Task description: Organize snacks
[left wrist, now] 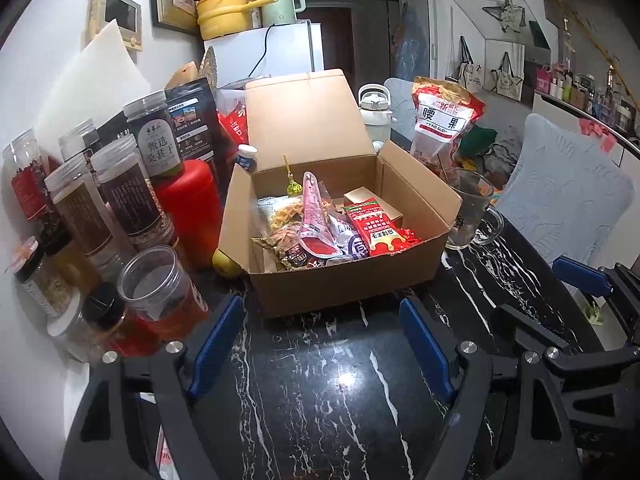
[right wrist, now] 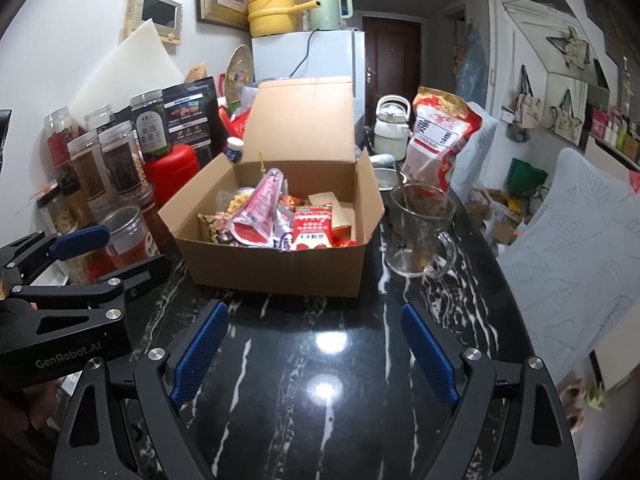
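An open cardboard box (left wrist: 348,276) (right wrist: 276,268) stands on the black marble table, its lid up, filled with snack packets: a pink pouch (left wrist: 314,216) (right wrist: 260,212) and a red packet (left wrist: 374,226) (right wrist: 312,228) on top. A tall cashew bag (left wrist: 440,124) (right wrist: 438,140) stands behind the box at the right. My left gripper (left wrist: 324,344) is open and empty, a short way in front of the box. My right gripper (right wrist: 316,356) is open and empty, also in front of the box. The left gripper shows at the left edge of the right wrist view (right wrist: 76,256).
Several jars (left wrist: 120,196) (right wrist: 116,160) and a red canister (left wrist: 188,208) (right wrist: 172,172) crowd the table's left side. A glass mug (left wrist: 466,208) (right wrist: 420,232) with a spoon stands right of the box. A white bottle (left wrist: 374,112) is behind. Cushioned chairs (right wrist: 572,248) line the right edge.
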`<state>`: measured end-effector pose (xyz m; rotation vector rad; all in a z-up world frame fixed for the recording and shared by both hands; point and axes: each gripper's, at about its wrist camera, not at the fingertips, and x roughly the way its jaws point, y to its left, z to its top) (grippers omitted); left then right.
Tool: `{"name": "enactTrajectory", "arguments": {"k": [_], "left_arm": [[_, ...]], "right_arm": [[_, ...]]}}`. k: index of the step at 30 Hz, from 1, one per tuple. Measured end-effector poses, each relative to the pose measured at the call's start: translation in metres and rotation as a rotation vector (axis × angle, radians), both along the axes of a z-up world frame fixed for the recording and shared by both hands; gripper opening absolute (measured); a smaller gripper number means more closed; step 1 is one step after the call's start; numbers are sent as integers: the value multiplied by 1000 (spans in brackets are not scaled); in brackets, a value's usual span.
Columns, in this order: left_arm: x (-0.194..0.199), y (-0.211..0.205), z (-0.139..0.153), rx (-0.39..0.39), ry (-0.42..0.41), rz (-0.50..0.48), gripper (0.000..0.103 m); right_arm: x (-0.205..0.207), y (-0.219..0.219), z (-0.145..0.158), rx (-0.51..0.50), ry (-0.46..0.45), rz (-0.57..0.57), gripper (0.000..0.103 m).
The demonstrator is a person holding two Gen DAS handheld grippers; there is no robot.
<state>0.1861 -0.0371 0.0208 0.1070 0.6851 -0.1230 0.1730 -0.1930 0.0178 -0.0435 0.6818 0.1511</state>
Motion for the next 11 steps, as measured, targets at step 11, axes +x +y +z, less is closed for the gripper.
{"name": "enactTrajectory", "arguments": {"k": [11], "left_arm": [[4,0,-3,4,18,4,81]], "right_arm": [[2,-1,-5,-1,15,-5,89]]}}
